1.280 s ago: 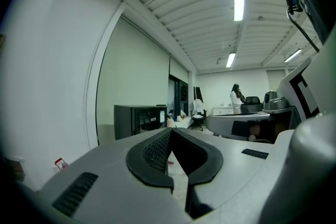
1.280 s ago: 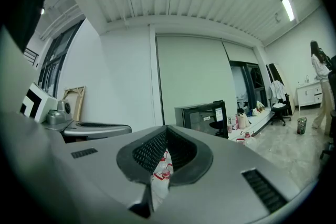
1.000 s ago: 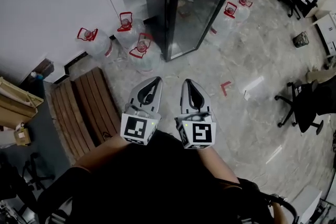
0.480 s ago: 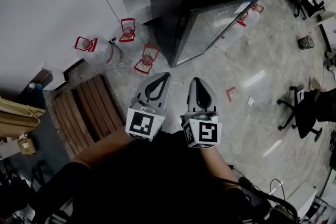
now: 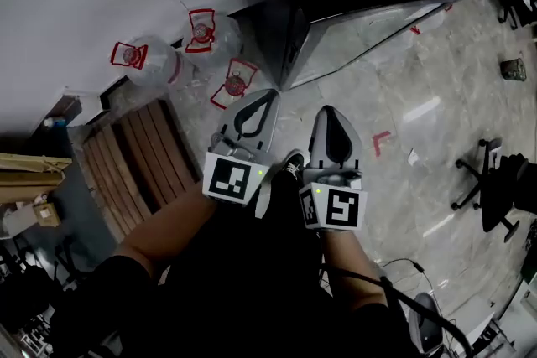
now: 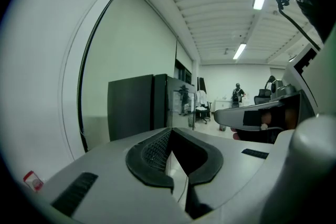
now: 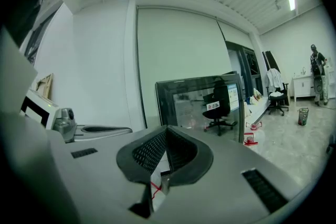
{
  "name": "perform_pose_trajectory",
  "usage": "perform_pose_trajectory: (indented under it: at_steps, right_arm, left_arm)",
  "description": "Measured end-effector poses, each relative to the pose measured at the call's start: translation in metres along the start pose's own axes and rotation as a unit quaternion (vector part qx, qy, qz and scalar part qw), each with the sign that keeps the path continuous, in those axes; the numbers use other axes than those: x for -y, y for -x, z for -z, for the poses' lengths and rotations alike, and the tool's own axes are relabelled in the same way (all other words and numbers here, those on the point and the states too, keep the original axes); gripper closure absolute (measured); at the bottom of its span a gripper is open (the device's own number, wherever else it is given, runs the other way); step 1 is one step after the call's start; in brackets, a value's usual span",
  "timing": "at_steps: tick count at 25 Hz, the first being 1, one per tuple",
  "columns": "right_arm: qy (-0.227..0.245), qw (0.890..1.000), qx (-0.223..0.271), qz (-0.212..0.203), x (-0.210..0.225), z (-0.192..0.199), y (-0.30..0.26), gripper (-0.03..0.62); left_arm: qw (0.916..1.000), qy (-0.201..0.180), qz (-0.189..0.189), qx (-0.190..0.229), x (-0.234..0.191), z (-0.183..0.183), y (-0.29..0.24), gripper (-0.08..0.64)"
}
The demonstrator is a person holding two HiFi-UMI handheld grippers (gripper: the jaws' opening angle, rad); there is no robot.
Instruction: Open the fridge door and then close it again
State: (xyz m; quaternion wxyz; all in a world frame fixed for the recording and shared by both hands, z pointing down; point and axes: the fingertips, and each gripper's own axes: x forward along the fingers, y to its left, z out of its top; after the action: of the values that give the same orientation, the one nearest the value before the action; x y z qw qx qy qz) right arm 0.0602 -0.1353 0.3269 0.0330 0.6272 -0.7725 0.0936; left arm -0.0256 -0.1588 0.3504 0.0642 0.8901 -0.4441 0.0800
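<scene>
No legible text anywhere, small label (image 7: 211, 106) on the fridge door (image 7: 184, 110) — too blurred to read

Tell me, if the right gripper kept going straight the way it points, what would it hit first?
Probably the fridge door. The right gripper, jaws shut and empty, points toward the lower left of its glass, and nothing shows between them. Depth is hard to judge here, so take that as a best guess.
</scene>
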Motion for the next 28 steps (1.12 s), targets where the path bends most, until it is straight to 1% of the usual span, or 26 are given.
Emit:
perform_pose_trajectory:
  at_steps: [2,5,7,9,13,16,20,22,23,26,28]
  right_arm:
    - [-0.003,1.0,0.001,-0.01,0.014,0.015,-0.018,0.577]
    - [-0.012,1.0,-0.01,-0.014,0.034,0.045,-0.034,0.577]
    - [-0.015,1.0,-0.02,-0.017,0.043,0.066,-0.042,0.577]
    - [-0.021,0.999,-0.032,-0.018,0.05,0.084,-0.051,0.577]
    - [-0.027,0.998,-0.053,-0.023,0.061,0.111,-0.058,0.577]
    - [-0.025,0.997,-0.07,-0.032,0.065,0.134,-0.064,0.577]
    - [-0.012,0.996,-0.079,-0.04,0.069,0.147,-0.067,0.577]
    - [-0.017,0.996,-0.076,-0.036,0.071,0.149,-0.07,0.577]
    - [-0.02,0.997,-0.073,-0.034,0.072,0.149,-0.07,0.577]
    - [-0.029,0.997,-0.066,-0.027,0.074,0.151,-0.068,0.577]
    - [-0.037,0.997,-0.064,-0.018,0.077,0.155,-0.065,0.577]
  left_arm:
    - [1.0,0.006,0.0,-0.006,-0.004,0.023,-0.025,0.552]
    - [0.9995,0.001,0.02,-0.022,-0.002,0.058,-0.061,0.552]
    - [0.9995,0.004,0.025,-0.016,-0.005,0.074,-0.08,0.552]
    - [0.9995,0.009,0.031,-0.004,-0.011,0.085,-0.096,0.48]
    - [0.9984,-0.024,0.044,0.028,-0.015,0.097,-0.117,0.468]
    - [0.9972,-0.027,0.055,0.042,-0.016,0.104,-0.126,0.468]
    - [0.9956,-0.036,0.07,0.05,-0.008,0.106,-0.133,0.468]
    - [0.9951,-0.043,0.068,0.056,-0.007,0.105,-0.138,0.468]
    - [0.9951,-0.045,0.065,0.058,-0.008,0.105,-0.139,0.486]
    - [0.9951,-0.053,0.059,0.059,-0.007,0.108,-0.139,0.492]
    - [0.9954,-0.052,0.056,0.058,-0.006,0.109,-0.137,0.5]
